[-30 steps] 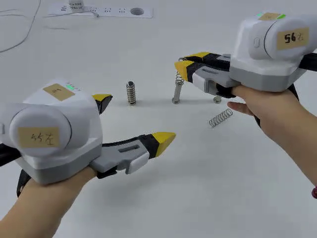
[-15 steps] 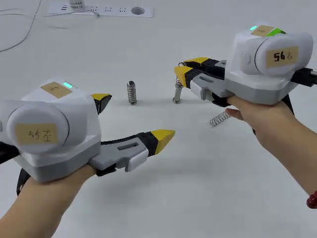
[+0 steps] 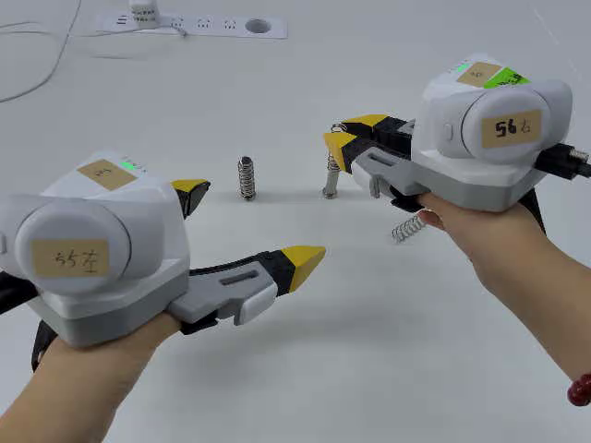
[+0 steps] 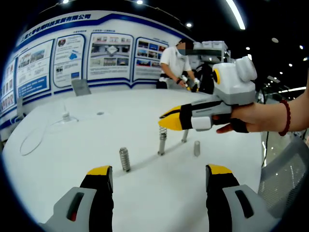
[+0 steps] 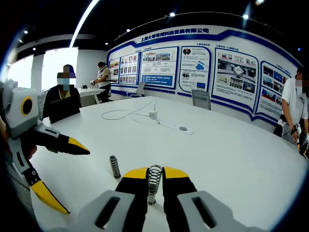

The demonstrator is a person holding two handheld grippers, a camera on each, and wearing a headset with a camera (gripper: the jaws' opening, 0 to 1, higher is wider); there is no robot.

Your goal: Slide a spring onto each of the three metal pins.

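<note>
Bench (image 3: 305,369): white, matte; power strip (image 3: 199,20) at its far edge; poster wall (image 5: 193,63) beyond.
Left gripper (image 3: 249,221): nearest, jaws wide, holding nothing.
Loose spring (image 3: 406,228): steel coil, lying flat under right gripper (image 3: 342,138).
Held spring (image 5: 154,180): pinched in right jaws, at top of middle pin (image 3: 329,185).
Sprung pin (image 3: 246,177): upright, 1 spring seated, bench centre.
Bare pin (image 4: 196,148): upright, beside middle pin.

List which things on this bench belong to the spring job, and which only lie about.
Job: right gripper, held spring, middle pin, loaded pin already carrying its spring, bare pin, loose spring.
Lying about: power strip, cable.
</note>
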